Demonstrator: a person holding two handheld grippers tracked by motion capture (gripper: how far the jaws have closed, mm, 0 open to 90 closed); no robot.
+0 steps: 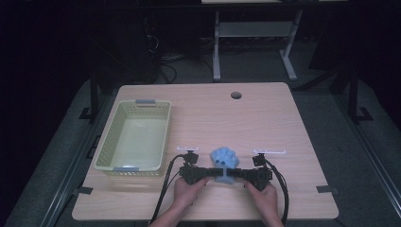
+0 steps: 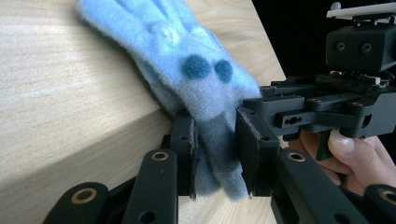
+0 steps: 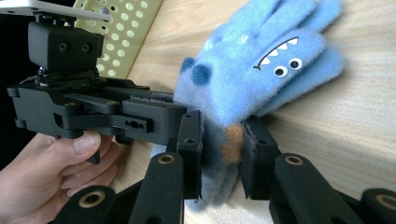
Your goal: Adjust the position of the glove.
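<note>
A fuzzy blue monster glove [image 1: 225,158] lies on the wooden table [image 1: 265,123] near its front edge, fingers pointing away from me. Its grey-blue cuff sits between both pairs of jaws. My left gripper [image 1: 213,173] comes in from the left, and in the left gripper view the pads of the left gripper [image 2: 217,154] press the cuff of the glove [image 2: 187,60]. My right gripper [image 1: 236,175] comes in from the right; in the right gripper view the right gripper [image 3: 222,149] is shut on the same cuff below the glove's toothy face [image 3: 280,60].
A pale yellow perforated basket [image 1: 108,137] stands empty at the table's left, its wall [image 3: 126,28] seen behind the left gripper. A cable hole [image 1: 236,95] lies at the back. Cables trail off the table's front edge beside each hand.
</note>
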